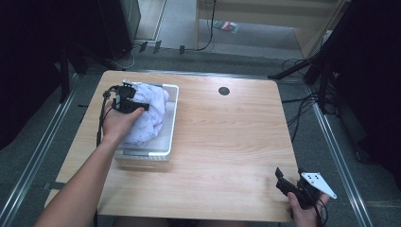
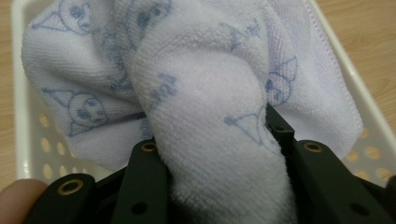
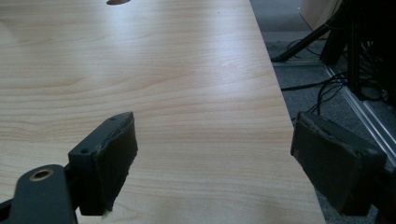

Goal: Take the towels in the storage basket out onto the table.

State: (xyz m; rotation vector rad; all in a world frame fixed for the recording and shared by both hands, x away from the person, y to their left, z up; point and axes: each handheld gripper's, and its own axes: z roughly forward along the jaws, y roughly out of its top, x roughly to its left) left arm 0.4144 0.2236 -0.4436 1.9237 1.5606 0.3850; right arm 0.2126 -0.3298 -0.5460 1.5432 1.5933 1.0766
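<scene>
While the right gripper rests low at the near right corner of the wooden surface, held in a hand at the edge with its jaws spread wide over bare wood, the left forearm stretches forward from the near left. Farther on, the left hand holds the left gripper above the white basket, its jaws pinching a thick fold of the pale printed towel, which bunches over the basket.
</scene>
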